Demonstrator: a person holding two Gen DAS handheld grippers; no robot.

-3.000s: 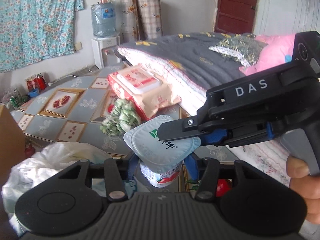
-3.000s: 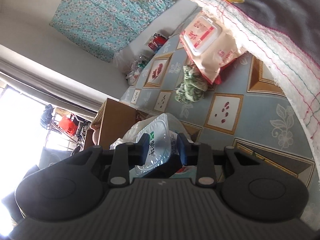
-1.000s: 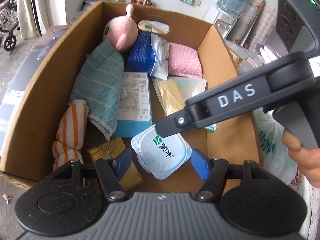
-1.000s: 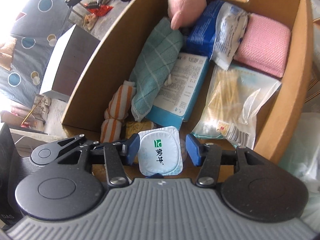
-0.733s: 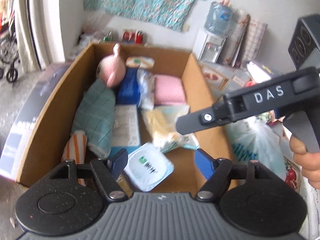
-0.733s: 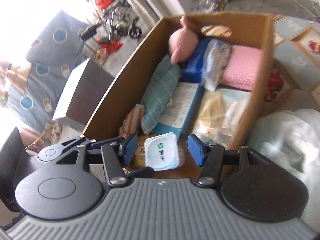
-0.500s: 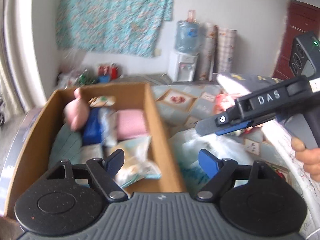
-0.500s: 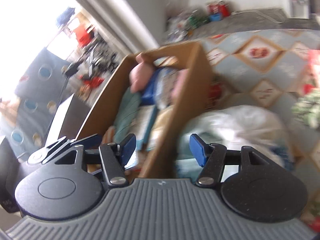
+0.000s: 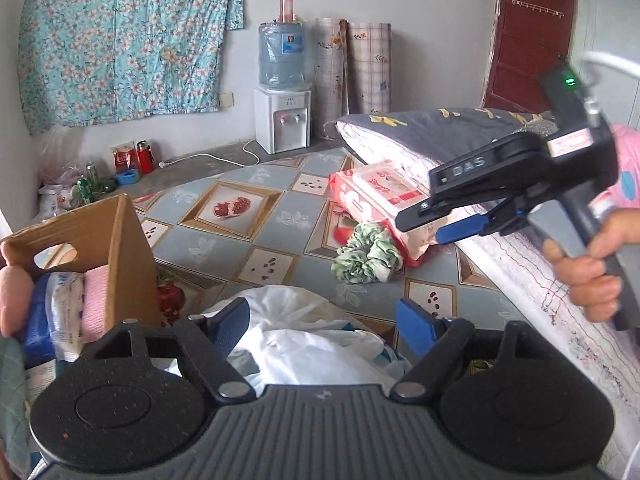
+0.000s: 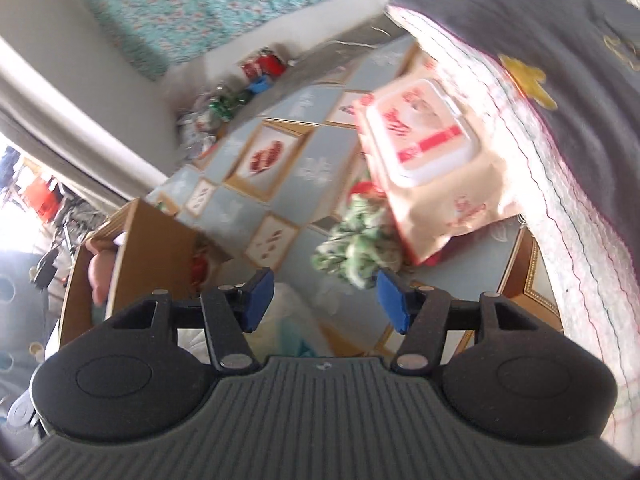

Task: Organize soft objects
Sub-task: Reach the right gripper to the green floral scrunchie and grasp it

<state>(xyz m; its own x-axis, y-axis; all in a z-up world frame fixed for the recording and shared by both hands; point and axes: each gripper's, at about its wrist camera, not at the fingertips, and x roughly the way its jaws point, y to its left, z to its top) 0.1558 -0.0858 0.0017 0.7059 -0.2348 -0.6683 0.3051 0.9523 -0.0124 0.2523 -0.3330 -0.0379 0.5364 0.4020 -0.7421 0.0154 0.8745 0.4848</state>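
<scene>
My left gripper [image 9: 324, 320] is open and empty above a white plastic bag [image 9: 304, 340]. A hand holds my right gripper [image 9: 428, 226] at the upper right of the left wrist view, above a crumpled green-and-white cloth [image 9: 366, 254]. In its own view the right gripper [image 10: 326, 300] stands open with nothing between its fingers. The green cloth [image 10: 356, 256] lies just beyond its tips. A pink wet-wipes pack [image 10: 428, 168] leans on the bed edge behind the cloth. The cardboard box [image 9: 128, 248] at the left holds a pink plush [image 9: 14, 300] and a pink towel [image 9: 96, 296].
A bed with a grey quilt [image 9: 440, 136] runs along the right. A water dispenser [image 9: 282, 120] and rolled mats stand at the far wall. Bottles and cans sit in the far left corner. A patterned floor mat [image 9: 240, 208] lies between box and bed.
The yogurt cup that sat between both grippers now lies in the box. Both grippers have swung right, away from the box, and face the green cloth and wipes pack by the bed.
</scene>
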